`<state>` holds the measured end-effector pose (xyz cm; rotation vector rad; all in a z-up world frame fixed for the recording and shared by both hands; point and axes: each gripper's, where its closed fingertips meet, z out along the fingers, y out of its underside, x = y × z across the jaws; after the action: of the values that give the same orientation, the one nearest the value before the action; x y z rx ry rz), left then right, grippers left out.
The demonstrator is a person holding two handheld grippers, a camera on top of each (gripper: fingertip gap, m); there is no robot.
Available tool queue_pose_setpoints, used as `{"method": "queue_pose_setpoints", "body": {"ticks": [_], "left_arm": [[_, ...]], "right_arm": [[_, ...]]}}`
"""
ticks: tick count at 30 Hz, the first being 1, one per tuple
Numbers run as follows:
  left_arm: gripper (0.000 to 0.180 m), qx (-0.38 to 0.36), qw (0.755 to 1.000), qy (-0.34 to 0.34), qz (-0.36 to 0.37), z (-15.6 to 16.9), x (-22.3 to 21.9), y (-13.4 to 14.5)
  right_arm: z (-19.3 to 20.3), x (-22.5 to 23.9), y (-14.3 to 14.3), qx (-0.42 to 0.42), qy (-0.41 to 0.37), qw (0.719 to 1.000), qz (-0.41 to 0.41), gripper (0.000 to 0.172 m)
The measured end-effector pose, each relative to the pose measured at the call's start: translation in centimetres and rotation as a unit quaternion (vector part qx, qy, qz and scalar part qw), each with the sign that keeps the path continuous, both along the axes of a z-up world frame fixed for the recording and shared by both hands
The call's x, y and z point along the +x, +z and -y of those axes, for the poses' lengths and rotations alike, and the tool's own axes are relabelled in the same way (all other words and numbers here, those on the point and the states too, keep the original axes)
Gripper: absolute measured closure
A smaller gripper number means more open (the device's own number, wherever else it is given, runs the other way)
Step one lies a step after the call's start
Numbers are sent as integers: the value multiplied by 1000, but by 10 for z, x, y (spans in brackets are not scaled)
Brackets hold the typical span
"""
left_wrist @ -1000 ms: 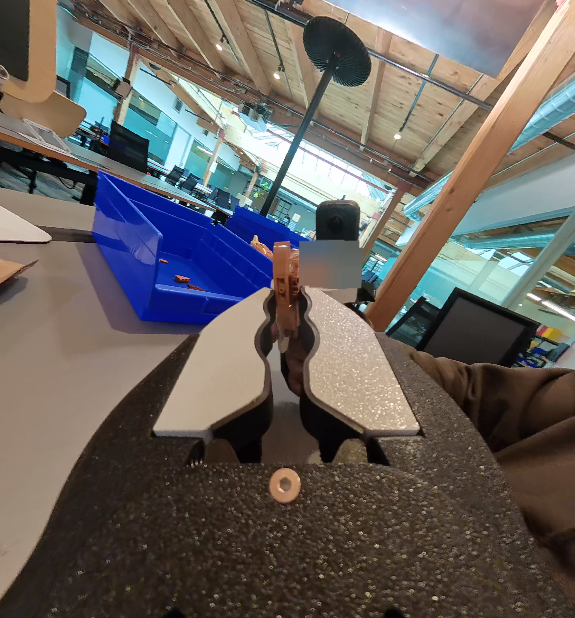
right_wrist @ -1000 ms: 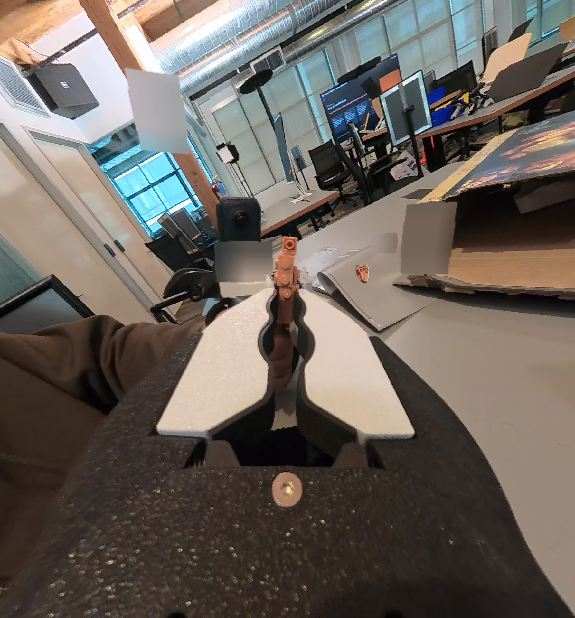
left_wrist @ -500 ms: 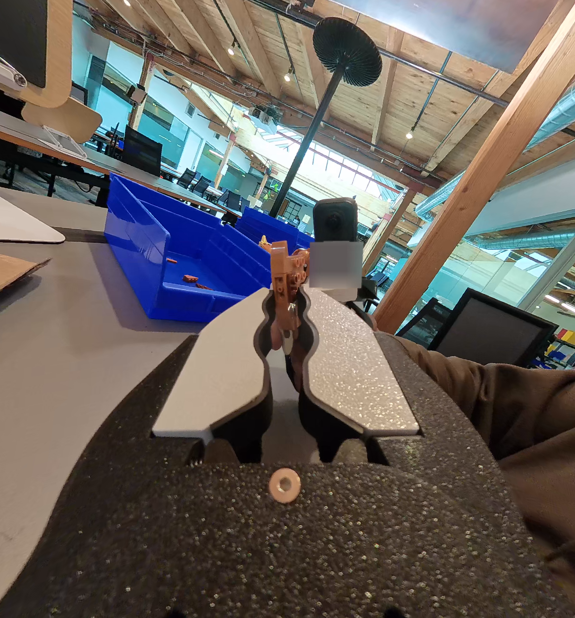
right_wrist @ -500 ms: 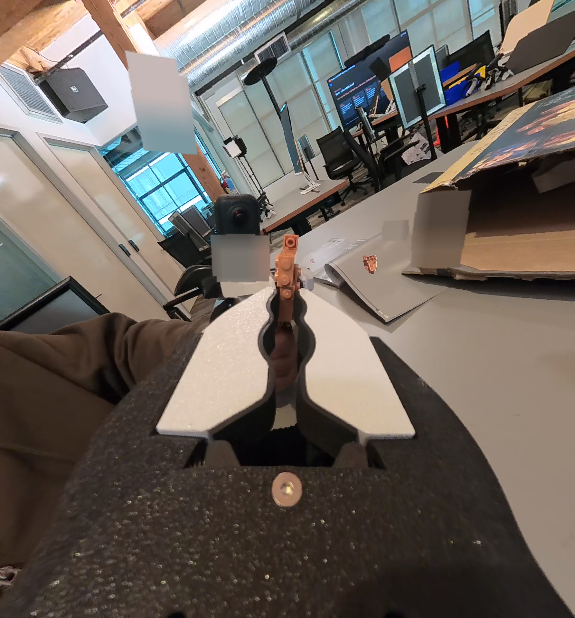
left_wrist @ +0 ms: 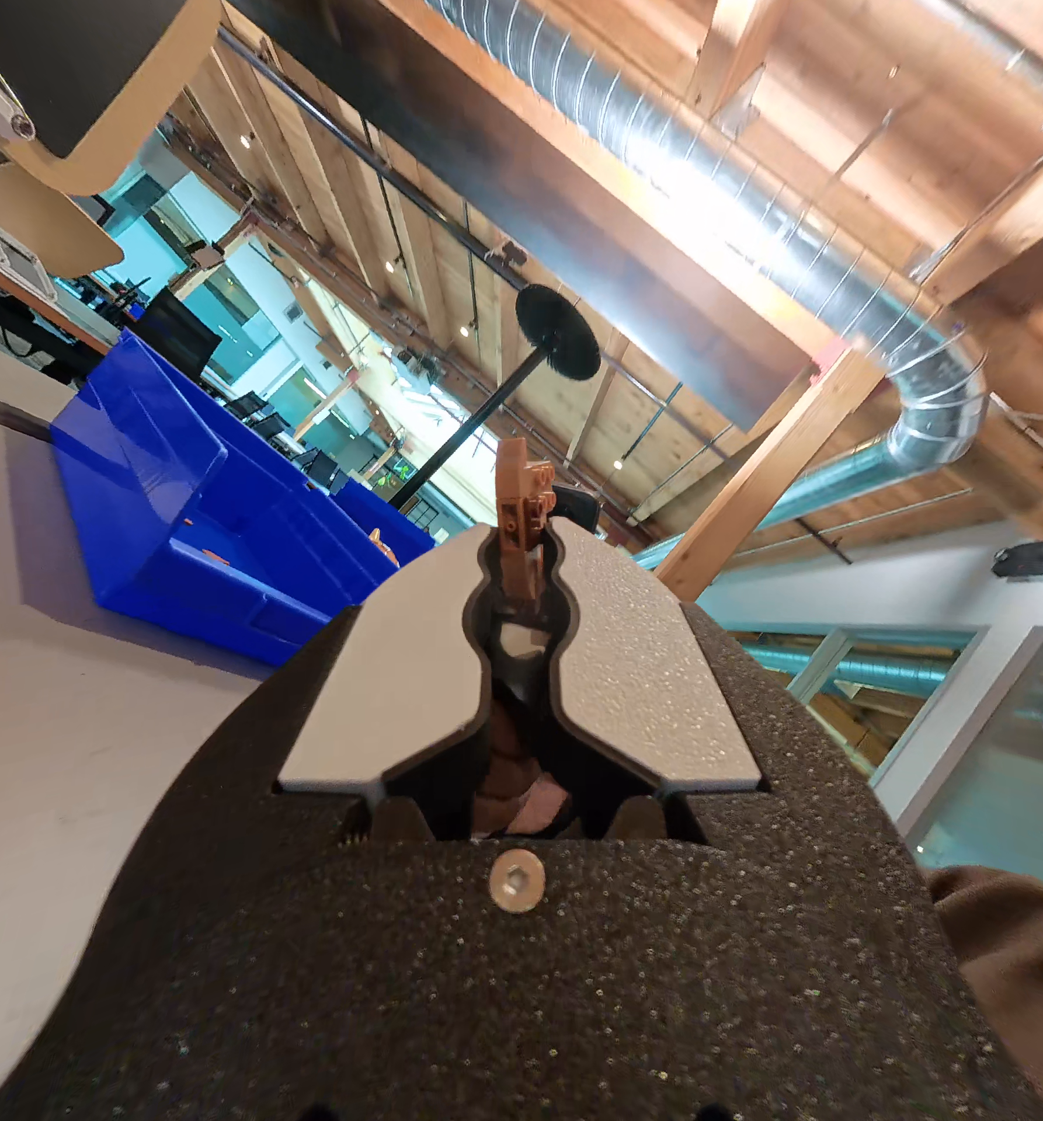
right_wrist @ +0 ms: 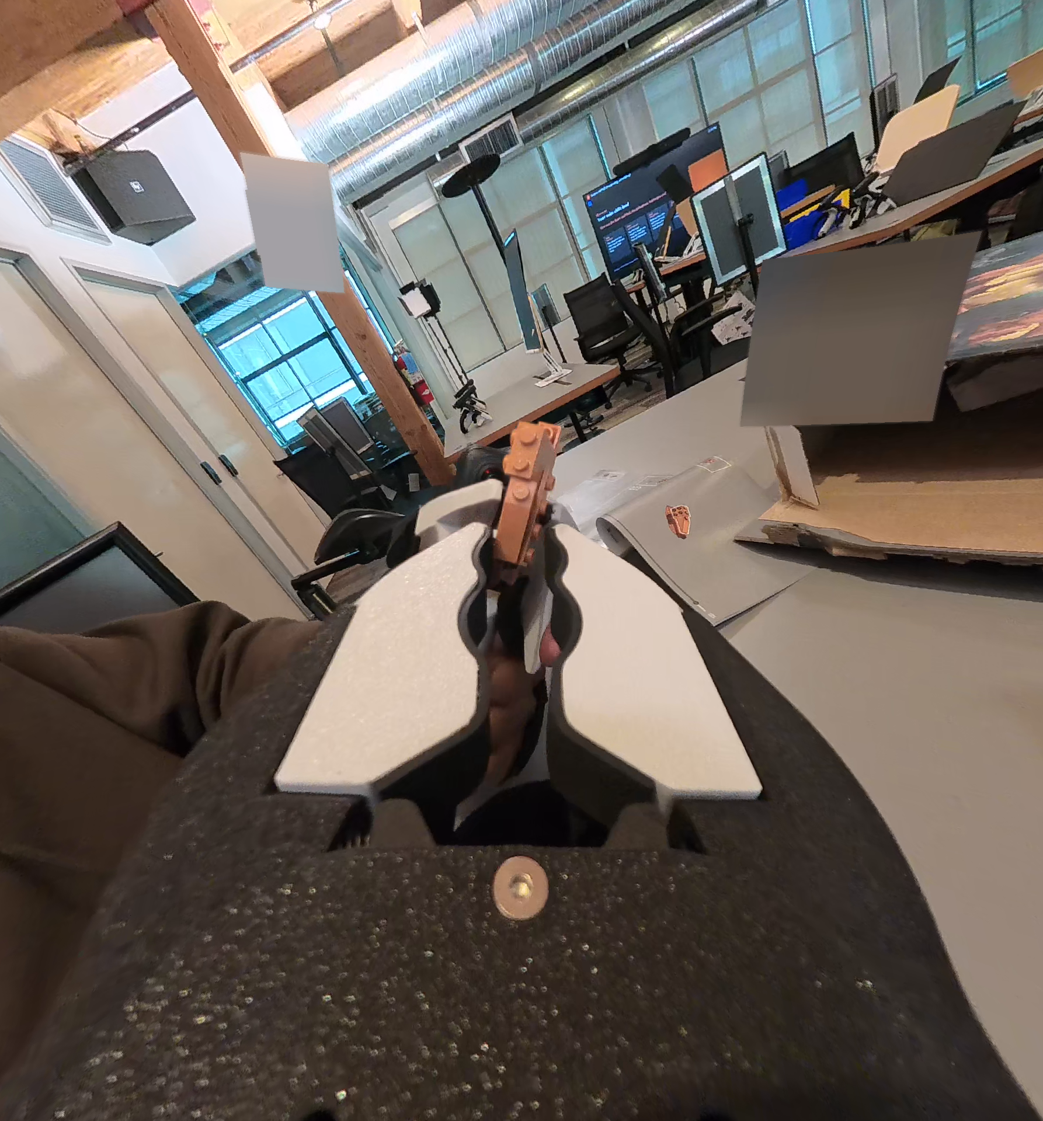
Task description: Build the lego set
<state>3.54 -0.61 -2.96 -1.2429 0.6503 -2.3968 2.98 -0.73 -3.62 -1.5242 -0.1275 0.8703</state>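
My left hand-held gripper (left_wrist: 522, 537) clenches a brown studded brick assembly (left_wrist: 520, 492), raised above the grey surface (left_wrist: 52, 697) beside a blue bin (left_wrist: 161, 515). My right hand-held gripper (right_wrist: 522, 540) flanks the same assembly (right_wrist: 525, 485); I cannot tell whether it grips. An open booklet (right_wrist: 689, 546) lies beyond.

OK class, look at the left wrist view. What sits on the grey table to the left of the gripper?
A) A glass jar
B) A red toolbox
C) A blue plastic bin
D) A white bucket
C: a blue plastic bin with open compartments stands on the grey table, left of the left gripper.
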Motion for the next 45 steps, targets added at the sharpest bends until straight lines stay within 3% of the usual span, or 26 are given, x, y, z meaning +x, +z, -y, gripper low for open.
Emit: {"method": "queue_pose_setpoints", "body": {"ticks": [6,9,11,15,19,36,45], "left_arm": [[168,-35,999,16,23,-6,-7,8],[168,-73,996,32,39,-11,-15,16],[168,-94,993,41,54,-10,-20,22],[168,-148,984,56,76,0,-27,25],[168,-186,977,73,79,7,-25,16],[167,-192,976,74,71,22,-15,6],[167,-183,978,77,65,23,-14,5]], "right_arm": [[4,1,8,29,-18,999,26,147],[9,9,17,81,-73,988,107,138],[12,13,21,121,-125,965,198,132],[20,0,25,199,-179,889,370,129],[26,-12,25,243,-204,829,461,132],[17,-17,13,249,-251,736,578,135],[16,-17,11,244,-253,731,584,139]]}}
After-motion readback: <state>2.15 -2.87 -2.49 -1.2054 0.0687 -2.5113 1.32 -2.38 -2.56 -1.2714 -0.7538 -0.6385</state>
